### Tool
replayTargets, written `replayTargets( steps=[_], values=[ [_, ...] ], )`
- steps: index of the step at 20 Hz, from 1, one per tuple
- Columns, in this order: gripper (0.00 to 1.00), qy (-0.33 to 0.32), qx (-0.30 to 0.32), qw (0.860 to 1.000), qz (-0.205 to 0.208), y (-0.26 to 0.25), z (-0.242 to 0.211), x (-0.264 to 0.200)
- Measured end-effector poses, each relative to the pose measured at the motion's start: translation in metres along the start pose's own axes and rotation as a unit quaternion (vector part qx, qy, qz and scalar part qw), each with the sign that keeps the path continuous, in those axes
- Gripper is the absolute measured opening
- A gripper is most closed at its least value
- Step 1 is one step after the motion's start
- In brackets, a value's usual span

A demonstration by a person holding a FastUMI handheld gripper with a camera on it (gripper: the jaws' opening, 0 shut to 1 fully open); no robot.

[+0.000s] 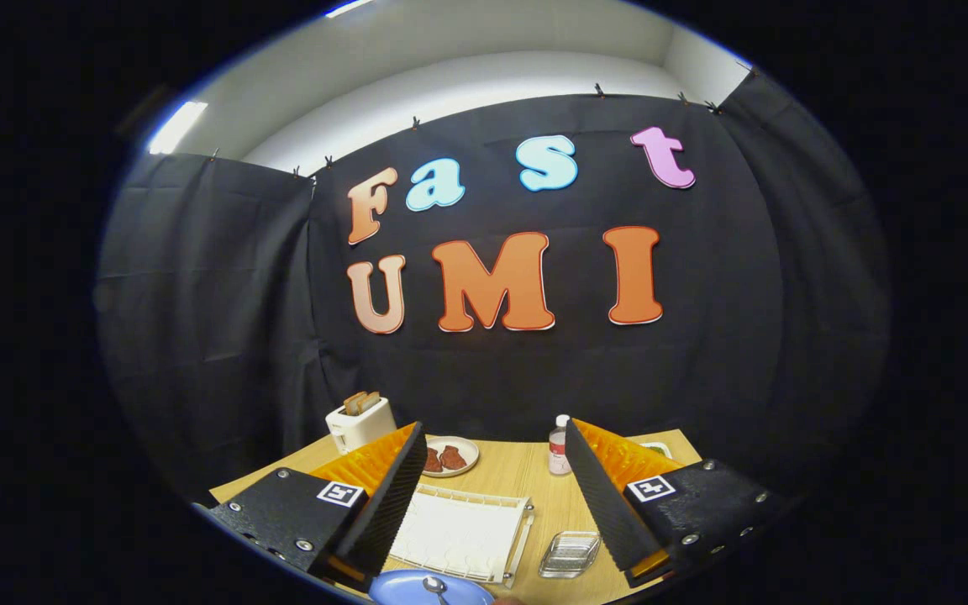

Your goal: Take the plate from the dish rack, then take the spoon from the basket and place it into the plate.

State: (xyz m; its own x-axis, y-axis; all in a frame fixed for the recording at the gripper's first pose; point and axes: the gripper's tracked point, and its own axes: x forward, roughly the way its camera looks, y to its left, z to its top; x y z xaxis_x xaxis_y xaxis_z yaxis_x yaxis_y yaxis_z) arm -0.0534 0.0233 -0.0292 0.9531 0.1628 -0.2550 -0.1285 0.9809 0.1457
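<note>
My gripper [494, 441] is open, held high above the wooden table [526, 479] with nothing between its fingers. Far below, near the table's front edge, lies the blue plate [429, 588]. A metal spoon [435, 586] rests in it, bowl up toward the rack. Just beyond the plate sits the white dish rack [460, 533], lying between the two fingers in the view. Part of the plate is cut off by the view's lower rim.
A white toaster [358, 424] with bread slices stands at the back left. A small plate with brown food [449, 456] is behind the rack. A small bottle [560, 445] stands mid-back. A clear glass dish [570, 555] lies right of the rack.
</note>
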Motion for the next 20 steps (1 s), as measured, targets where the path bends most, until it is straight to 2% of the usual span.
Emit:
replayTargets(
  steps=[6,12,17,20],
  values=[
    [0.98,-0.017,0.000,0.999,-0.036,-0.004,0.017,-0.001],
    [0.98,-0.010,0.011,0.998,-0.061,-0.013,0.015,-0.007],
    [0.98,-0.017,0.005,0.997,-0.075,-0.023,0.018,-0.012],
    [0.98,-0.013,-0.003,0.997,-0.070,-0.017,0.014,-0.013]
  ],
)
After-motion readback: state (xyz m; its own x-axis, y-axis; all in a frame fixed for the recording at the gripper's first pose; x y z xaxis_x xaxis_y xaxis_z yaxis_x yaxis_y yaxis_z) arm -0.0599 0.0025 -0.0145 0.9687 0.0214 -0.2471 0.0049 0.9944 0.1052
